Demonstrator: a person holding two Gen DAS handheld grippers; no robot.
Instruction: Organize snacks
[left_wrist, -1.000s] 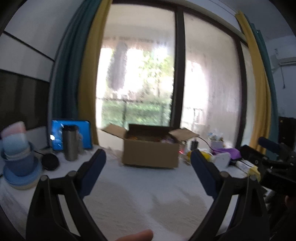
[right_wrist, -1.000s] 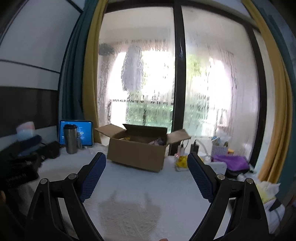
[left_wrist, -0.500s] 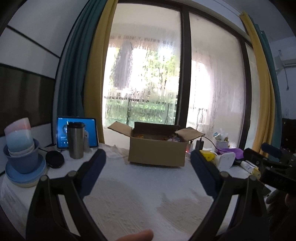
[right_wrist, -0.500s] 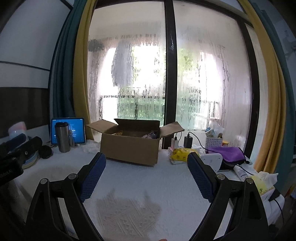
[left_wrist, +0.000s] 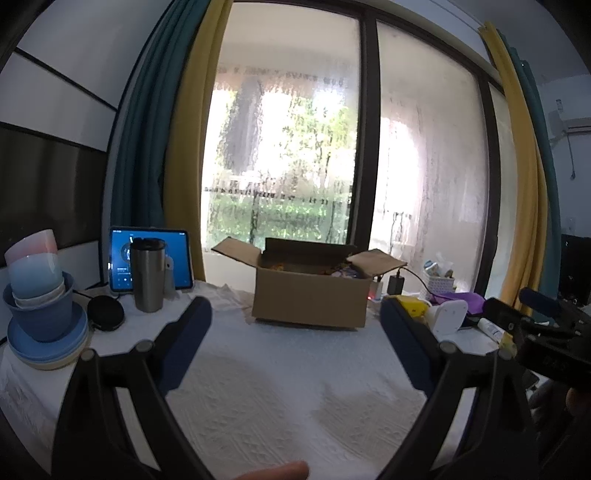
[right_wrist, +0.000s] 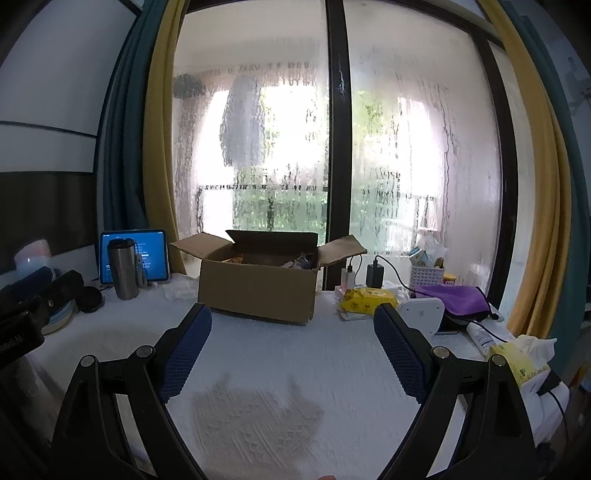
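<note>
A table under a white textured cloth (right_wrist: 295, 354) stands against a tall rain-streaked window (right_wrist: 280, 147) with yellow and teal curtains; the near and middle stretch of the cloth lies bare, and everything else is pushed to the far edge and the sides; at the far middle sits an open cardboard box (right_wrist: 258, 288) with its flaps spread, and bits of coloured wrapping, seemingly the snacks (right_wrist: 301, 261), show just above its rim towards the right, though what they are is too small to tell; far left of the box stand a steel tumbler (right_wrist: 123, 269) in front of a lit tablet (right_wrist: 153, 254), and further left, in the left wrist view, a stack of blue bowls and cups (left_wrist: 38, 306); right of the box lie a yellow packet (right_wrist: 365, 301), a plugged-in charger (right_wrist: 375, 275), a small white basket (right_wrist: 428, 275) and a purple pouch (right_wrist: 458, 301); the left gripper (left_wrist: 295, 345) and the right gripper (right_wrist: 291, 345) both hover over the bare cloth, each with its jaws spread wide and nothing between them, both pointing at the box

Judged from this, the snacks sit inside the box and none lies loose on the open cloth; that fits equally a box waiting to be emptied and sorted and a box just filled; either way no snack is in hand, and any reach into the box would call for clearing the raised flaps and coming down from above
</note>
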